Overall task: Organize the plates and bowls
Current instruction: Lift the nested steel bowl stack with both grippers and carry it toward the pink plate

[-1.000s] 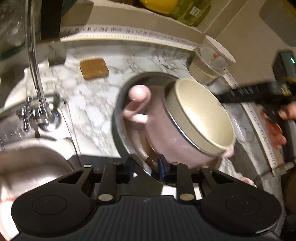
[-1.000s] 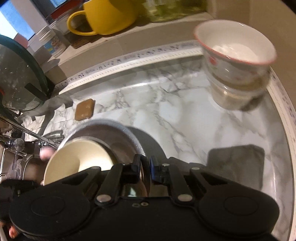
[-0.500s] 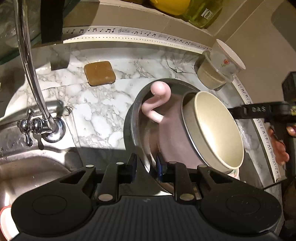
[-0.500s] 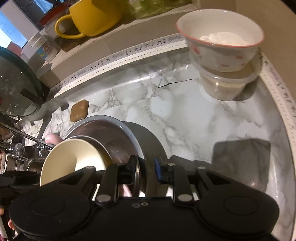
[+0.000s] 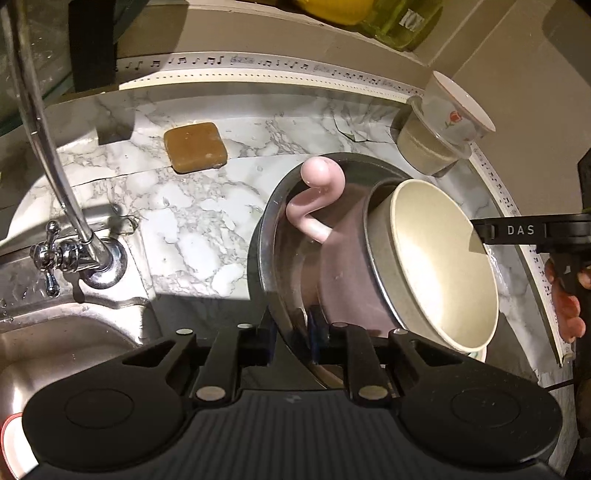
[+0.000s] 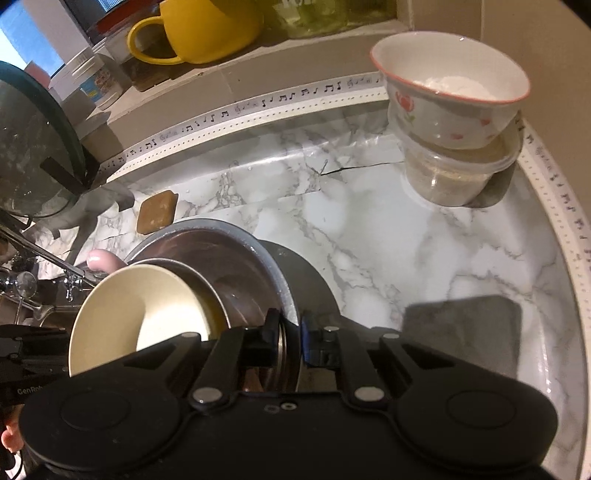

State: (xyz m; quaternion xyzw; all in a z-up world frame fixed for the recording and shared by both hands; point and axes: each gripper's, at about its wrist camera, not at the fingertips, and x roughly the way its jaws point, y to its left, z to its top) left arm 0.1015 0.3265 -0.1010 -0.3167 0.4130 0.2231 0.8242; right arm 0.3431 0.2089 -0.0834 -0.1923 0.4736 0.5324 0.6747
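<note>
A steel bowl (image 5: 280, 258) is held above the marble counter, with a pink mug (image 5: 347, 273) lying in it, cream inside facing right. My left gripper (image 5: 291, 336) is shut on the steel bowl's near rim. My right gripper (image 6: 290, 343) is shut on the opposite rim of the steel bowl (image 6: 236, 266); the mug's cream mouth (image 6: 144, 314) shows at its left. A flowered white bowl (image 6: 450, 96) sits on a clear plastic tub (image 6: 458, 173) at the back right corner, also in the left wrist view (image 5: 454, 110).
A brown soap bar (image 5: 195, 147) lies on the counter (image 6: 424, 240). The tap (image 5: 70, 236) and sink (image 5: 66, 332) are at left. A yellow mug (image 6: 207, 26) stands on the back ledge. A dark grey mat (image 6: 461, 332) lies at right.
Both grippers have carried the steel bowl with the mug toward the back right of the counter; the flowered bowl and tub now appear closer.
</note>
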